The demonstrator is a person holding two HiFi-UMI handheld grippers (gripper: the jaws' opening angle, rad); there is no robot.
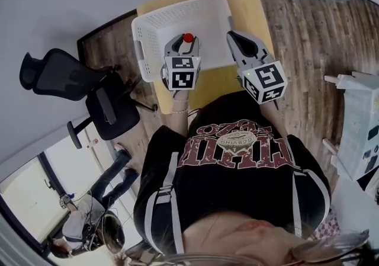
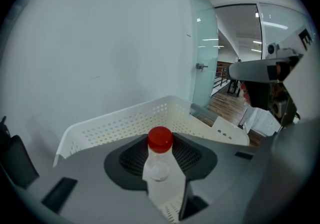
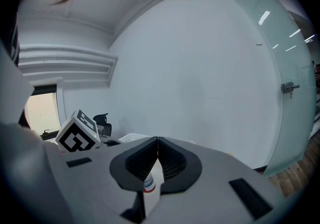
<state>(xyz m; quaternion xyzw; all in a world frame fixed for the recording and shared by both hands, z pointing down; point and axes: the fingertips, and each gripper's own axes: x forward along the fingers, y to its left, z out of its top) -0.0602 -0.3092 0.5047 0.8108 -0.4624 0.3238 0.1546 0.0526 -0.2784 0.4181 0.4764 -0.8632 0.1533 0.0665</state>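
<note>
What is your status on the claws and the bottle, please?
Left claw shut on red-capped bottle, over white basket. Right claw shut, empty, by basket's right edge. Nothing seen between bottle and basket.

The white perforated basket (image 1: 177, 7) is open above; its walls bar the sides; bare desk (image 1: 250, 9) lies right of it

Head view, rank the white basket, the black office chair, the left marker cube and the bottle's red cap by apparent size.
1. white basket and black office chair: too close to rank
2. left marker cube, nearer the camera
3. red cap
</note>
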